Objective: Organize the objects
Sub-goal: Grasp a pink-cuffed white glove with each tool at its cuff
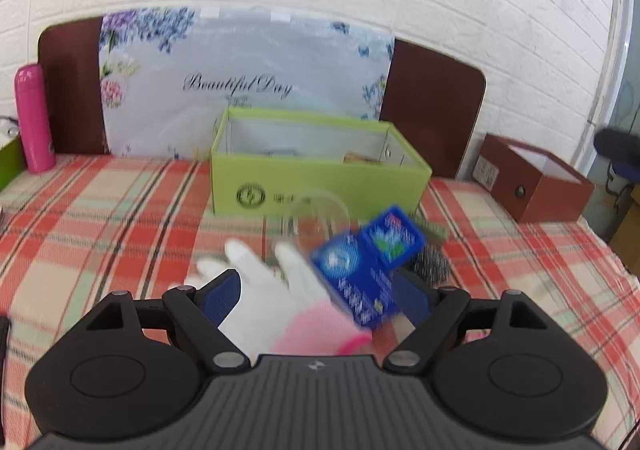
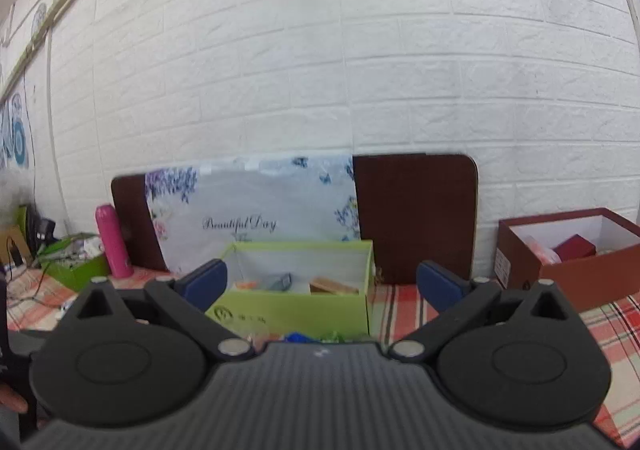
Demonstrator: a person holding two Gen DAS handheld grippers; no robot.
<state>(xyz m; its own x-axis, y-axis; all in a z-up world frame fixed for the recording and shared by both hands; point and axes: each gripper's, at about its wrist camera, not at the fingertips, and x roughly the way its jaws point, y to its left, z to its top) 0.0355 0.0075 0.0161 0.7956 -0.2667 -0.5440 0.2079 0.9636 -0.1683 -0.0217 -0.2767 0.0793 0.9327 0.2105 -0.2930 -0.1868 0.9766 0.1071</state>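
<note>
Left hand-held gripper [image 1: 316, 292] jaws spread, nothing gripped; blurred blue rectangular carton [image 1: 366, 264] tilted by right pad, contact unclear, over white glove with pink cuff [image 1: 276, 286] on plaid-covered bed [image 1: 100, 218]. Right hand-held gripper [image 2: 320, 282] released wide, empty. Open green cardboard box [image 1: 316, 180] mid-bed near headboard edge; open reddish-brown box [image 1: 536, 182] at right edge; pink cylindrical flask [image 1: 34, 118] at back-left corner.

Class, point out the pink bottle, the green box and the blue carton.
pink bottle [image 1: 34, 118], left wrist view, mid body.
green box [image 1: 316, 186], left wrist view, front wall.
blue carton [image 1: 360, 266], left wrist view, printed face.
</note>
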